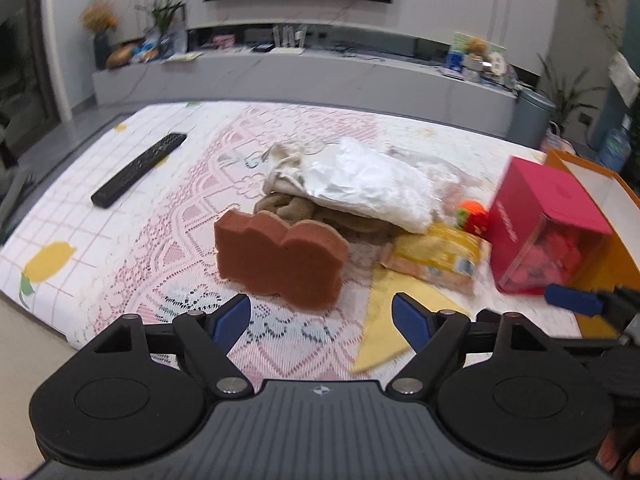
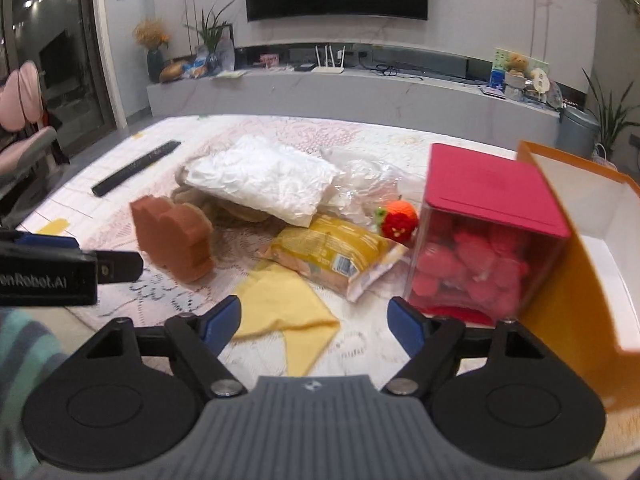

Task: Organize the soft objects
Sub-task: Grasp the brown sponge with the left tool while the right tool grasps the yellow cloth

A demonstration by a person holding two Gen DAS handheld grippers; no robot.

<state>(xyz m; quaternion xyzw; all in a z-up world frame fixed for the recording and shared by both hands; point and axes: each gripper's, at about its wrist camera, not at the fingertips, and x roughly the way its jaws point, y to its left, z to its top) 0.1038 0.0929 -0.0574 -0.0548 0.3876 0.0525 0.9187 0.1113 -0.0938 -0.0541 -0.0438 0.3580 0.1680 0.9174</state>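
A brown scalloped sponge (image 1: 280, 260) stands on edge on the lace tablecloth, just ahead of my left gripper (image 1: 320, 320), which is open and holds nothing. Behind the sponge, a white plastic bag (image 1: 360, 184) lies over a beige towel (image 1: 296, 208). My right gripper (image 2: 314, 320) is open above a yellow cloth (image 2: 284, 304) without gripping it. Beyond the cloth lie a yellow snack packet (image 2: 340, 260) and a knitted red and orange strawberry (image 2: 398, 222). The sponge (image 2: 172, 236) shows at the left of the right wrist view.
A red box with a clear side (image 2: 488, 216) stands at the right, against an open orange box (image 2: 572, 280). A black remote (image 1: 140, 168) lies at the far left of the table. A grey TV unit (image 1: 320, 76) runs along the back wall.
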